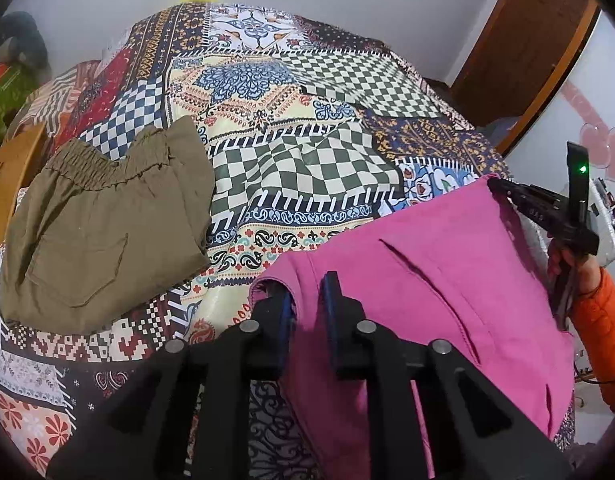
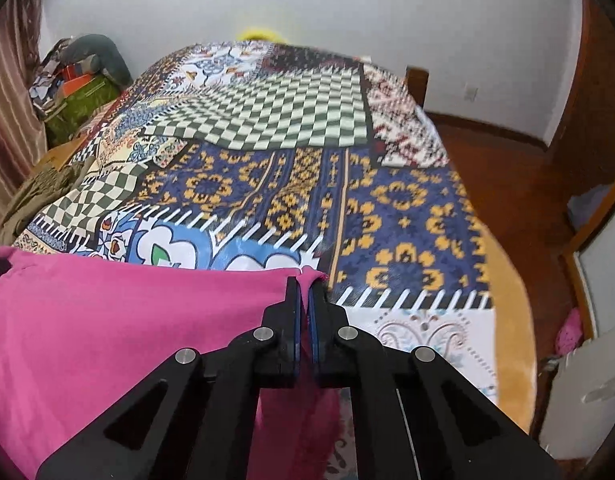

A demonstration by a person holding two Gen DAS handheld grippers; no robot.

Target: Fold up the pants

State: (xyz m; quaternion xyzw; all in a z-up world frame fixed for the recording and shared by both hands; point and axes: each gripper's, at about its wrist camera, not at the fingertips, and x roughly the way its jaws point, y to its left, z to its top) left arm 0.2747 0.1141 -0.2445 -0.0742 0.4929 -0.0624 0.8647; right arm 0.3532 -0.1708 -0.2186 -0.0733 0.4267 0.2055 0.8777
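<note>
Both tools were on the pink pants (image 1: 419,280), held up over the near edge of the bed (image 2: 267,184).

R tool (image 2: 305,292): jaws pinched nearly together w/ a pink corner squeezed between the blue pads. In the left wrist view the R tool (image 1: 507,194) sat at the far upper corner of the cloth.

L tool (image 1: 307,296): jaws a little apart, pink fabric running between them near the other top corner. It looked like a grip, but pad contact wasn't clear from this angle, so prob. holding, not certain.

Step in hand (judged): lay the pants out flat or bring an edge over for a fold. To do it well:
- keep both corners level and the top edge taut, no sag in the middle
- move both tools fwd together, lower the hanging part first so it doesn't bunch
- release only once the cloth lies flat

Edges/room: olive pants (image 1: 103,216) lay folded on the L side of the bed, well apart from the pink pair. Middle and R of the patterned bedspread (image 1: 307,152) were open, good landing zone. R edge of the bed dropped to wooden floor (image 2: 519,184), so keep the R corner inboard.
</note>
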